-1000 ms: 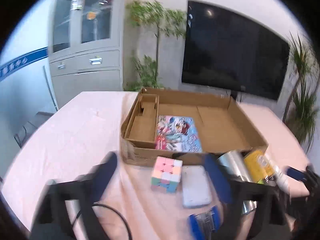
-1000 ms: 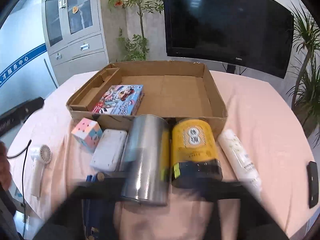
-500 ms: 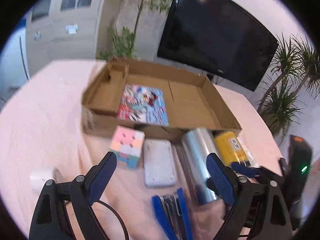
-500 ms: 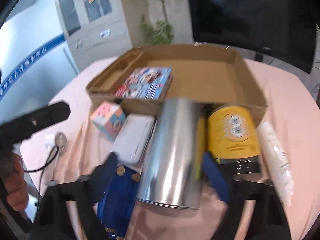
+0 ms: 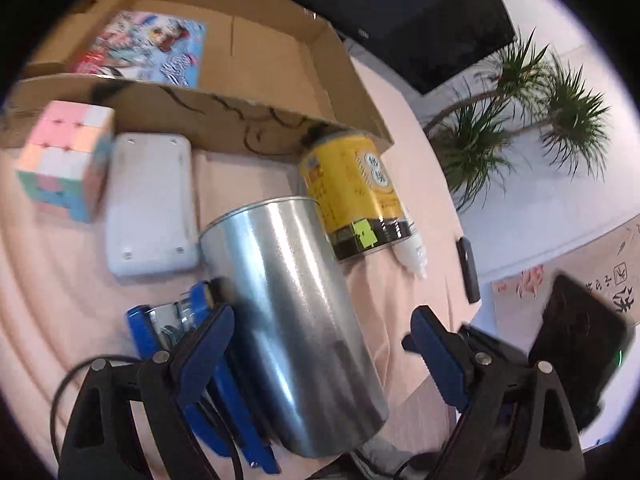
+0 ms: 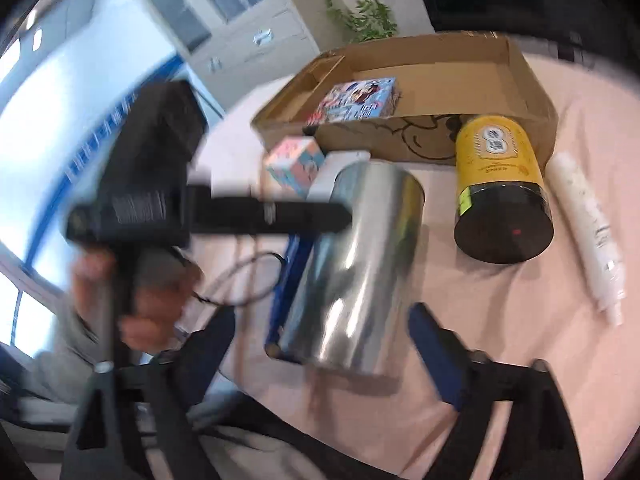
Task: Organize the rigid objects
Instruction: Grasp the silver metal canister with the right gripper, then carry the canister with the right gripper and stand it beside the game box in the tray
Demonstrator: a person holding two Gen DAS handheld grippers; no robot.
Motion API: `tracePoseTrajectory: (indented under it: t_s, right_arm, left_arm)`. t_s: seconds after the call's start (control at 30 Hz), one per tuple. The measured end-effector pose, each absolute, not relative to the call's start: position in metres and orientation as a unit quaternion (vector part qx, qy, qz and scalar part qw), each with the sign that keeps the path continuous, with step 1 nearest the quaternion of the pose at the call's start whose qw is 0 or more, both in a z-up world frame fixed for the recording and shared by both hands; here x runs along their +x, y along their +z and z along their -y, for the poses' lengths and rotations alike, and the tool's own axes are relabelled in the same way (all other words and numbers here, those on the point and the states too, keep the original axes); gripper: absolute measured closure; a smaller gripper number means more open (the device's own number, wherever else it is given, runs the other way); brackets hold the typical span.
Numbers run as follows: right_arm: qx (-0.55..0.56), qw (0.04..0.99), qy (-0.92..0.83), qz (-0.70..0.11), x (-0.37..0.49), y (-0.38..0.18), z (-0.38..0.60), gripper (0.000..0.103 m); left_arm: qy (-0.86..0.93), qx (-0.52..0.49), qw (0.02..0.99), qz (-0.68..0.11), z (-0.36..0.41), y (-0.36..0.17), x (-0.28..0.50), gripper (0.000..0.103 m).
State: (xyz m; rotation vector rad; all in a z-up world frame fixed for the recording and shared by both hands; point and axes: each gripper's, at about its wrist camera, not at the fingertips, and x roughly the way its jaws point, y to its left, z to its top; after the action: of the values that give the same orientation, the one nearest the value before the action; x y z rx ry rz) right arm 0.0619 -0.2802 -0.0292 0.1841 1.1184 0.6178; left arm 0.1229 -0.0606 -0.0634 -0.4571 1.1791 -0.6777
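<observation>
A shiny metal can (image 5: 296,312) lies on its side on the pink cloth; it also shows in the right wrist view (image 6: 356,264). My left gripper (image 5: 320,340) is open, its jaws to either side of the can's near end, left pad close to it. My right gripper (image 6: 320,340) is open just short of the can. A yellow jar (image 5: 352,188) (image 6: 500,184), white tube (image 6: 584,228), white box (image 5: 150,204), pastel cube (image 5: 64,160) and blue stapler (image 5: 188,344) lie near the cardboard box (image 5: 260,52), which holds a colourful box (image 5: 148,48).
A black remote (image 5: 468,268) lies near the table's right edge. The left gripper's body and the hand holding it (image 6: 132,208) fill the left of the right wrist view. A cable (image 6: 240,280) trails on the cloth. Plants, a TV and a cabinet stand behind.
My left gripper has swung right and down to straddle the metal can. My right gripper has drawn back and turned left, so the left gripper's body now shows in its view.
</observation>
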Motion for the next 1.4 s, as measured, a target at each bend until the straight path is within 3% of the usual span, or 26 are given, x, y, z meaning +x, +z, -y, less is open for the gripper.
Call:
tracePoseTrajectory:
  t_s: [0.03, 0.1, 0.13, 0.2, 0.3, 0.5, 0.73, 0.97, 1.2, 1.4]
  right_arm:
    - [0.110, 0.789, 0.277, -0.537, 0.074, -0.037, 0.288, 0.013]
    - [0.131, 0.773, 0.262, -0.563, 0.092, -0.054, 0.293, 0.030]
    - [0.129, 0.763, 0.258, -0.578, 0.099, -0.066, 0.289, 0.033]
    - [0.128, 0.752, 0.268, -0.589, 0.106, -0.081, 0.276, 0.021]
    - [0.104, 0.751, 0.269, -0.594, 0.110, -0.092, 0.256, 0.014]
    - [0.079, 0.784, 0.242, -0.566, 0.104, -0.082, 0.245, 0.016]
    - [0.123, 0.795, 0.237, -0.545, 0.108, -0.063, 0.264, 0.017]
    - [0.144, 0.826, 0.258, -0.480, 0.126, -0.011, 0.263, 0.017]
    - [0.115, 0.866, 0.277, -0.400, 0.203, 0.062, 0.247, 0.017]
    - [0.131, 0.850, 0.278, -0.428, 0.297, 0.054, 0.245, 0.017]
  left_arm:
    - [-0.311, -0.208, 0.750, -0.545, 0.063, -0.065, 0.126, 0.014]
    - [-0.306, -0.196, 0.755, -0.546, 0.066, -0.064, 0.133, 0.014]
    - [-0.305, -0.190, 0.756, -0.548, 0.068, -0.063, 0.135, 0.014]
    - [-0.297, -0.170, 0.760, -0.552, 0.069, -0.062, 0.141, 0.014]
    - [-0.286, -0.151, 0.765, -0.557, 0.070, -0.062, 0.146, 0.014]
    - [-0.271, -0.123, 0.765, -0.571, 0.075, -0.063, 0.148, 0.013]
    - [-0.281, -0.173, 0.752, -0.571, 0.073, -0.064, 0.157, 0.011]
    - [-0.272, -0.153, 0.815, -0.489, 0.069, 0.010, 0.163, 0.013]
    - [-0.276, -0.128, 0.854, -0.422, 0.058, 0.092, 0.245, 0.013]
    - [-0.265, -0.131, 0.837, -0.460, 0.052, 0.071, 0.327, 0.013]
